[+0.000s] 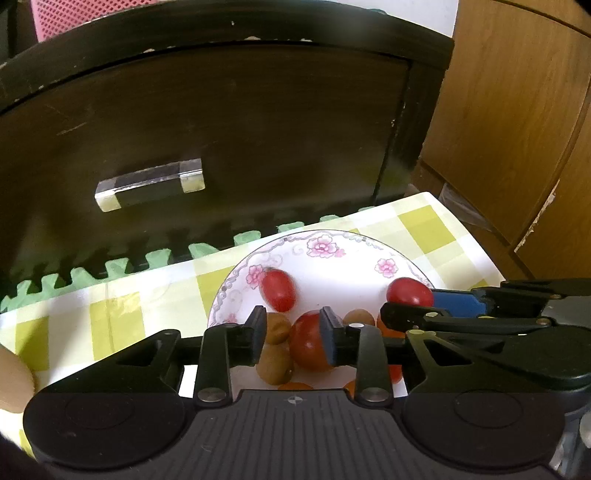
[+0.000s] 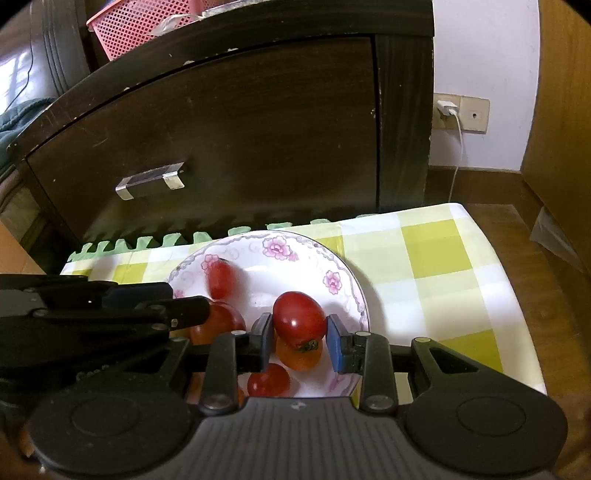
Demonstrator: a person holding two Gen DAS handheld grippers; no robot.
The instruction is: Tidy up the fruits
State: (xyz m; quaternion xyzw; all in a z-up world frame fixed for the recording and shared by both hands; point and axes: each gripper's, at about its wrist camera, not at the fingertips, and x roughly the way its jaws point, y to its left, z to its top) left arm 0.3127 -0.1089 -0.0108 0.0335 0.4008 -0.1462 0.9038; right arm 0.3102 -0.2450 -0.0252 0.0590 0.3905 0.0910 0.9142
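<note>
A white plate (image 1: 332,258) with pink flowers sits on the green-checked cloth and holds several fruits. My left gripper (image 1: 293,336) stands open low over its near side, with small brown fruits (image 1: 275,363) and a big red tomato (image 1: 306,343) showing in the gap and behind the right finger. A blurred red cherry tomato (image 1: 277,290) lies toward the plate's far left. My right gripper (image 2: 299,330) is shut on another red cherry tomato (image 2: 299,317), held above an orange tomato (image 2: 299,358). A further red tomato (image 2: 267,380) lies nearer.
A dark cabinet (image 2: 229,140) with a drawer handle (image 2: 151,181) rises right behind the table, with a green foam mat edge (image 1: 155,258) at its foot. The table's right edge (image 2: 517,295) drops to a wooden floor. A pink basket (image 2: 140,26) tops the cabinet.
</note>
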